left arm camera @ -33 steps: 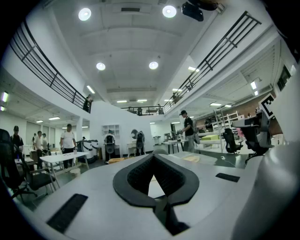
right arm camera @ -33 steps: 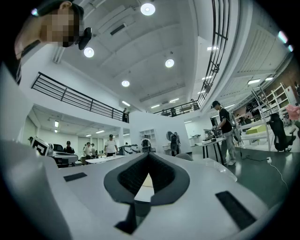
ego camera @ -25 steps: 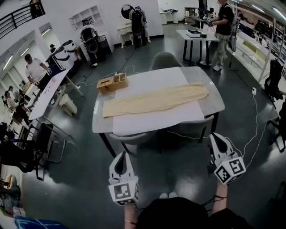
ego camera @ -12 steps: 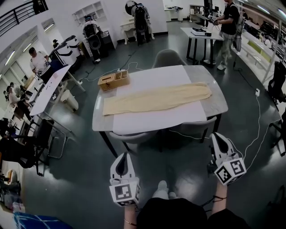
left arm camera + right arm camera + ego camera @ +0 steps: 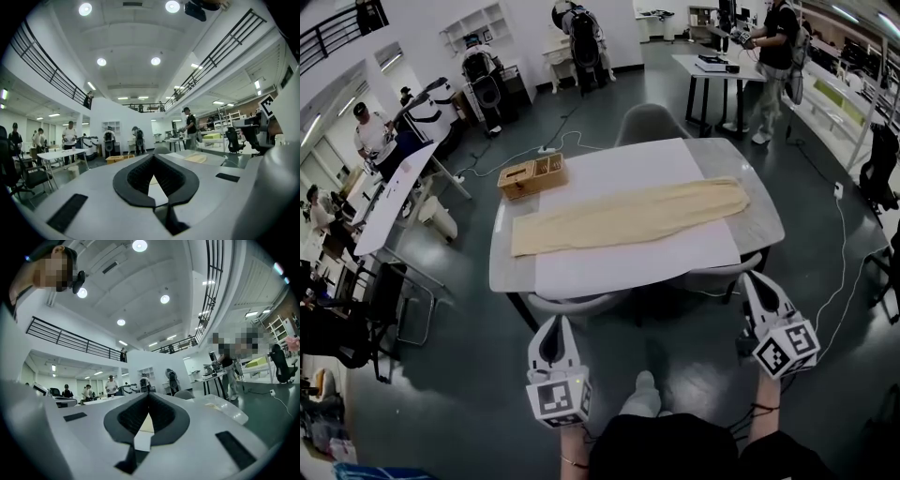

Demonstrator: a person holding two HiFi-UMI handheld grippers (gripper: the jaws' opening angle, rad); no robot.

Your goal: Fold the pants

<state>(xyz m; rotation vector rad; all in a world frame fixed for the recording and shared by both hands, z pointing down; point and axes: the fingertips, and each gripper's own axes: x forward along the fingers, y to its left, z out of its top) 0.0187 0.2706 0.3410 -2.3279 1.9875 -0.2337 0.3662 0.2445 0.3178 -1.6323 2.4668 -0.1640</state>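
Your left gripper (image 5: 555,325) and right gripper (image 5: 751,281) were closed, empty; pants (image 5: 628,216) lay on the table (image 5: 759,225) beside the box (image 5: 532,175), contents unclear.

I am looking down at a grey tabletop (image 5: 761,221) that is carrying a white sheet (image 5: 628,269) across its middle. Cream pants (image 5: 628,216) are lying stretched lengthwise over the sheet, and a wooden box (image 5: 532,175) is sitting at the far left corner.

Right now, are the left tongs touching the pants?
Apart. The head view shows the left tongs over the floor, short of the table where the pants lie.
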